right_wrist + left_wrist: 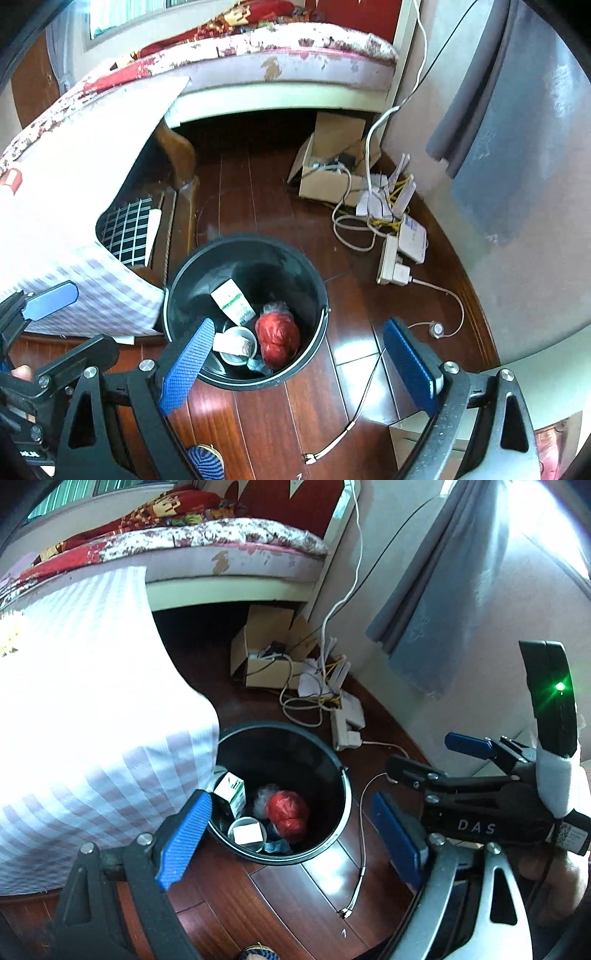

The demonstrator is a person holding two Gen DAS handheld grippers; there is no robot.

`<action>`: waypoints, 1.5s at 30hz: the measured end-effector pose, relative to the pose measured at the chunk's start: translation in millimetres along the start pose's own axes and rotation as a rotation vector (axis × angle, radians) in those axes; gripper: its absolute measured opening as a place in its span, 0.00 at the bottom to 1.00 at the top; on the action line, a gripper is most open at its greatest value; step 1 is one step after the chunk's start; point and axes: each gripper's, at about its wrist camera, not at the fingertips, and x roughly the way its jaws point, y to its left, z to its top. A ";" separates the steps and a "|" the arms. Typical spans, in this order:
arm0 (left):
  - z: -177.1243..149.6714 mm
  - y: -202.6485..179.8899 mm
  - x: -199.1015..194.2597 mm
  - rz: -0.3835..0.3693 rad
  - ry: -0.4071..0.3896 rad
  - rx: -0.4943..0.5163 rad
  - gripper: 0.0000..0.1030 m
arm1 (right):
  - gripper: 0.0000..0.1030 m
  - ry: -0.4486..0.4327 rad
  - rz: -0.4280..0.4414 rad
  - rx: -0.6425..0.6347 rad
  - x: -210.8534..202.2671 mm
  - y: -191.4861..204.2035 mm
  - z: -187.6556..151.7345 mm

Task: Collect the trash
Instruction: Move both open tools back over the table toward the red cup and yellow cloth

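A black round trash bin [334,764] stands on the wooden floor; it also shows in the right wrist view [192,273]. Inside lie a red crumpled bag [288,812] [277,338], a white and green carton [231,790] [232,299], a round white container [246,834] [238,345] and some clear plastic. My left gripper [291,845] is open and empty above the bin's near rim. My right gripper [299,369] is open and empty above the bin too. The right gripper also appears at the right of the left wrist view [424,764], open.
A table with a white checked cloth [92,720] [66,229] stands left of the bin. A bed [277,55] is behind. A cardboard box [266,650] [332,162], cables, a router [391,192] and a power strip [391,262] lie by the wall. A grey curtain [517,129] hangs right.
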 end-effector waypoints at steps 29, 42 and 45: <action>17.5 180.1 -105.5 0.296 -0.199 -0.213 0.87 | 0.91 -0.166 0.237 -0.267 -30.9 211.7 93.7; 10.6 294.1 -146.1 0.508 -0.224 -0.352 0.87 | 0.91 -0.141 0.401 -0.305 1.9 322.7 135.3; 12.3 321.9 -153.1 0.556 -0.227 -0.373 0.87 | 0.91 -0.143 0.431 -0.298 10.3 343.9 149.1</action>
